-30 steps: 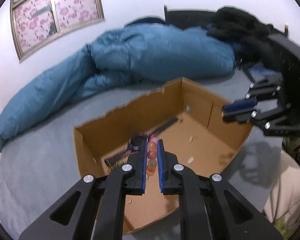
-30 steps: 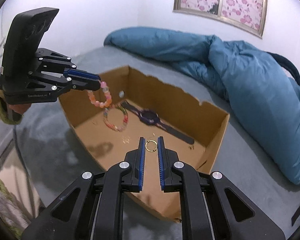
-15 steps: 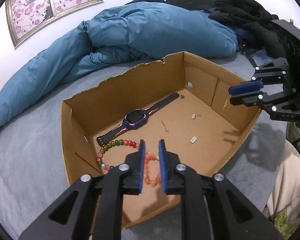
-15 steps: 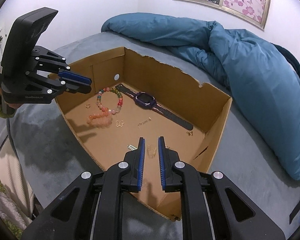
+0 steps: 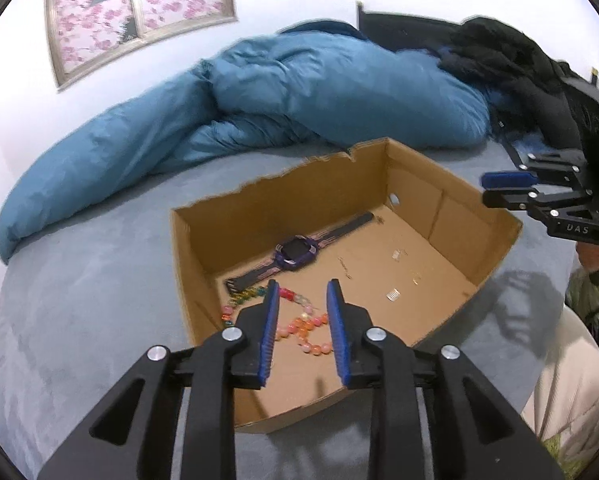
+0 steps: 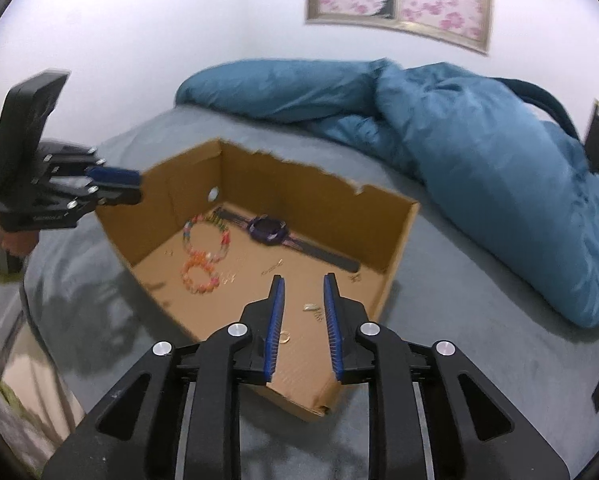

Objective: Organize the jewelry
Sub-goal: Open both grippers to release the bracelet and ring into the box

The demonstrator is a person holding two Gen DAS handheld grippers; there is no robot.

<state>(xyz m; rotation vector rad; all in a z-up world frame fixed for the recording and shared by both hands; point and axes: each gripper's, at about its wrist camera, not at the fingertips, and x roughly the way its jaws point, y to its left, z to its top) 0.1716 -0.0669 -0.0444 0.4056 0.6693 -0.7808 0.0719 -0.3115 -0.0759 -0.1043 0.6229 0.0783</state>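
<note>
While both jaws stand parted and empty, the left gripper point(image 5: 302, 324) hangs above the orange bead bracelet point(image 5: 305, 330) near the cardboard box's point(image 5: 195, 248) left wall. Over the box's right front corner, the right gripper point(image 6: 304, 320) hovers above a gold ring point(image 6: 285, 336) lying on the floor.

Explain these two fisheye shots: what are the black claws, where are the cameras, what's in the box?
No robot here: a person holds a two-finger gripper in each hand, and each carries a camera looking along its fingers. One picture is from the left gripper, the other from the right gripper; each also shows the other off to the side. Both are open and hold nothing. Below them an open brown cardboard box sits on a grey bed. On its floor lie a purple wristwatch, a multicoloured bead bracelet, an orange-pink bead bracelet, a small gold ring and tiny metal bits.
</note>
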